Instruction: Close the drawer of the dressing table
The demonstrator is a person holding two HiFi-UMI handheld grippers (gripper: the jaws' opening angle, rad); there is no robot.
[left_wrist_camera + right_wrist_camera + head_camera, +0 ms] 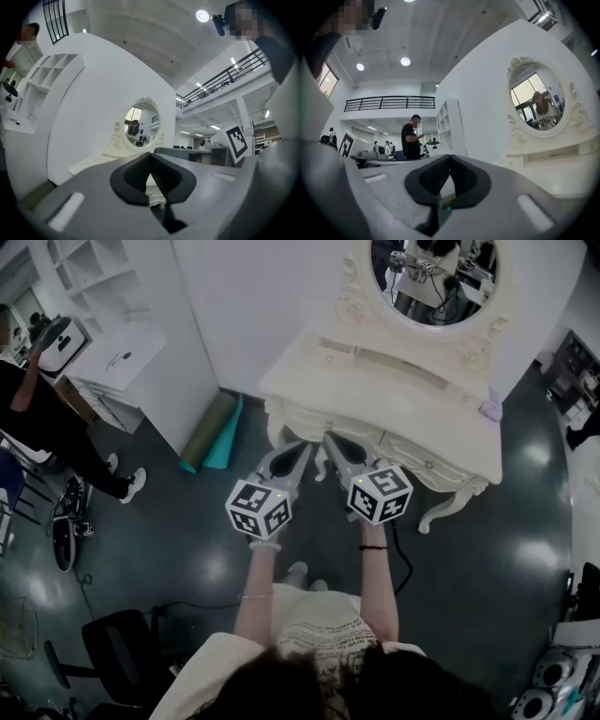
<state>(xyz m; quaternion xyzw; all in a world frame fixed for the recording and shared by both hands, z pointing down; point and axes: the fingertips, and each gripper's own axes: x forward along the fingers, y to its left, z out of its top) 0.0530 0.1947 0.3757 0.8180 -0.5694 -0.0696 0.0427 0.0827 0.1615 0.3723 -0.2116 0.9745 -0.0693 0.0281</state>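
Dressing table (375,390) runs sideways, front facing person.

Head view: the mirror (434,277) of the dressing table (394,395) is cut off by the top edge. The tips of the left gripper (302,452) and right gripper (330,441) cover the table's front, so the drawer cannot be made out, nor whether it is open or closed. A small purple item (491,409) on the table's right corner is too small to identify. A person (37,427) at the left is cut by the edge.

Left gripper view: the jaws hide all but a sliver of carved cream trim (157,199).

Right gripper view: a green speck (443,203) low between the jaws is too small to name.
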